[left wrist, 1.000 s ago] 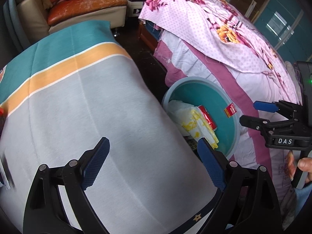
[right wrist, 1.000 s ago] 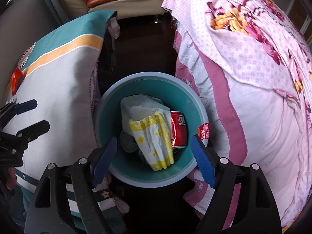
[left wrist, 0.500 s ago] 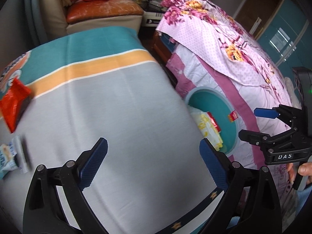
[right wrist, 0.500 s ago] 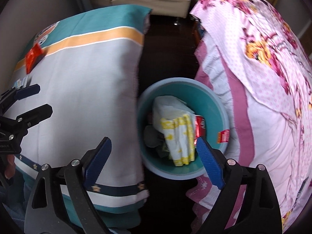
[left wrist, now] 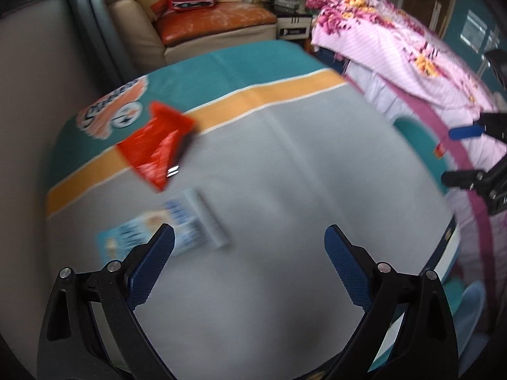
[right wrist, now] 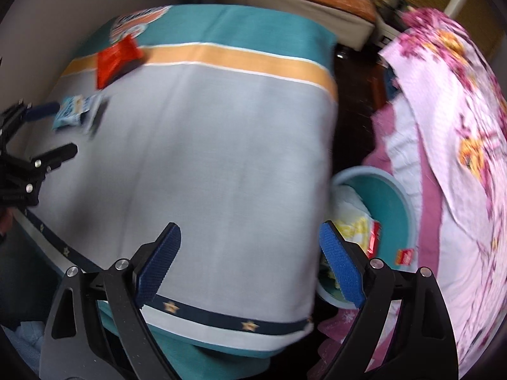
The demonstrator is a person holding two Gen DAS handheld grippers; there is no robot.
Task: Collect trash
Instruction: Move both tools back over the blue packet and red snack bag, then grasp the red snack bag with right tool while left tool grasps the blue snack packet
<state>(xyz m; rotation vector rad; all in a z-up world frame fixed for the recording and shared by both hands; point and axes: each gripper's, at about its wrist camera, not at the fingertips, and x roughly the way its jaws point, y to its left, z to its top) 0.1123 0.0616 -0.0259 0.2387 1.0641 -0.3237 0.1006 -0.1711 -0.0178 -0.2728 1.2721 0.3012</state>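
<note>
A red snack wrapper point(left wrist: 157, 148) and a blue-and-white wrapper point(left wrist: 171, 224) lie on the grey, orange and teal cloth point(left wrist: 285, 190) of the table. My left gripper point(left wrist: 250, 253) is open and empty, just in front of the blue-and-white wrapper. My right gripper point(right wrist: 250, 253) is open and empty above the cloth's near edge. The teal trash bin point(right wrist: 393, 202) stands on the floor to its right, holding a white-and-yellow bag and a red can. Both wrappers show in the right wrist view, red point(right wrist: 115, 60) and blue-and-white point(right wrist: 74, 110), at the far left.
A bed with a pink floral cover point(right wrist: 450, 126) flanks the bin on the right. A sofa with an orange cushion point(left wrist: 215, 22) stands behind the table. A dark floor gap point(right wrist: 355, 101) runs between table and bed. Both views are motion-blurred.
Both grippers have swung left, away from the bin and over the table. The two wrappers have come into the left wrist view, near the left finger. Both grippers stay open.
</note>
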